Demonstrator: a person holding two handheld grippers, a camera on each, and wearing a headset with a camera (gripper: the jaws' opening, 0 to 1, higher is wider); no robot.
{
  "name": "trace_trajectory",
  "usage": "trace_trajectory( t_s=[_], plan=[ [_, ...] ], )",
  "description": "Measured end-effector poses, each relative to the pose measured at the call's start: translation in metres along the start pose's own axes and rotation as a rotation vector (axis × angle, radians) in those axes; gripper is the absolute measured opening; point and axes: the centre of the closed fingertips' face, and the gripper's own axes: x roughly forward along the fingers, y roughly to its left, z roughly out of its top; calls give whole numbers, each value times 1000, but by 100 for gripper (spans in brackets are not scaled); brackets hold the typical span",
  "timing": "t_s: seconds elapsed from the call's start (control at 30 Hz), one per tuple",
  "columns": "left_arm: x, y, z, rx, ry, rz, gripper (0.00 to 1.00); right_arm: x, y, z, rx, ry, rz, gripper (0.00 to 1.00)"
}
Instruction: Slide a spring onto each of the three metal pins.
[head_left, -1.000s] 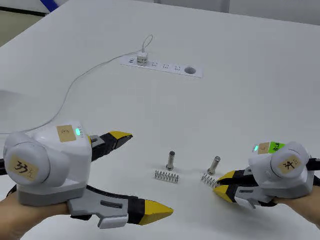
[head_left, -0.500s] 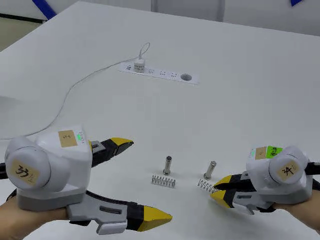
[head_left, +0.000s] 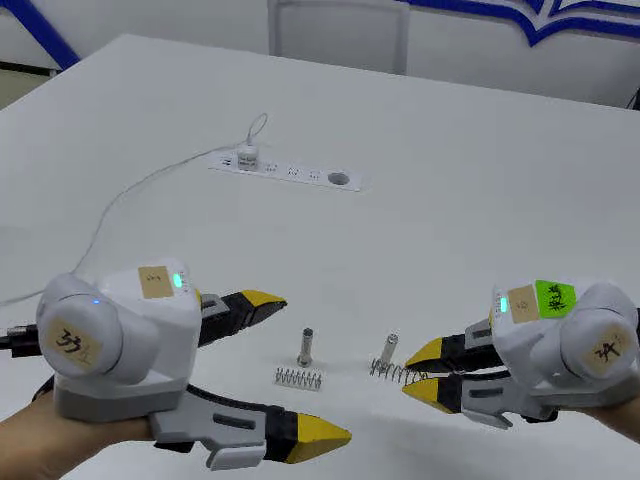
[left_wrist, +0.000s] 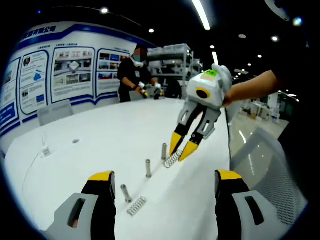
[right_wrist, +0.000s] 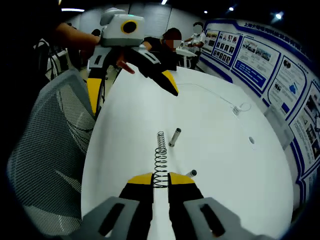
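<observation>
1. Hiding between the yellow tips of the right gripper (head_left: 413, 373) is one end of the held spring (head_left: 393, 372). The jaws are clenched on it, almost fully closed. Its free end lies just beside the foot of the nearest pin (head_left: 385, 350); whether coil and pin touch cannot be told.
2. In the right gripper view the held spring runs straight away from the jaws toward the second spring (right_wrist: 161, 138), which lies flat on the table (right_wrist: 215, 125). Where one coil ends and the other begins is hard to make out.
3. The left gripper view has three pins standing in a row on the table. The third pin (left_wrist: 124, 193) stands closest to the camera, with the second spring just beside it.
4. The left gripper (head_left: 291, 368) has its jaws spread wide and holds nothing. In the head view its upper tip sits near the middle pin (head_left: 305, 346), apart from it.
5. The hand behind the right gripper is cut off by the head view's lower right corner.
6. A power strip (head_left: 290, 172) and its cable (head_left: 130, 195) lie well beyond the pins.
</observation>
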Motion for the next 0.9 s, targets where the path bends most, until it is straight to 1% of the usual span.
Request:
trace_trajectory(
  t_s=[0.13, 0.33, 0.47, 0.53, 0.63, 0.73, 0.83, 0.9],
  plan=[
    [9, -8, 7, 18, -14, -30, 79, -12, 7, 11, -28, -17, 9, 11],
    [17, -19, 11, 44, -16, -60, 72, -20, 15, 23, -63, -29, 18, 11],
    [18, -25, 12, 62, -16, -81, 63, -23, 20, 28, -88, -28, 24, 11],
    [19, -27, 12, 65, -16, -85, 58, -23, 22, 31, -93, -32, 28, 11],
    [20, -30, 11, 77, -5, -92, 52, -23, 25, 33, -109, -30, 33, 11],
    [21, -33, 11, 81, -8, -104, 46, -22, 28, 36, -118, -32, 38, 11],
    [21, -37, 11, 88, -7, -121, 36, -21, 31, 35, -135, -26, 47, 11],
    [21, -39, 9, 96, 1, -133, 32, -20, 32, 33, -135, -22, 53, 11]
  ],
)
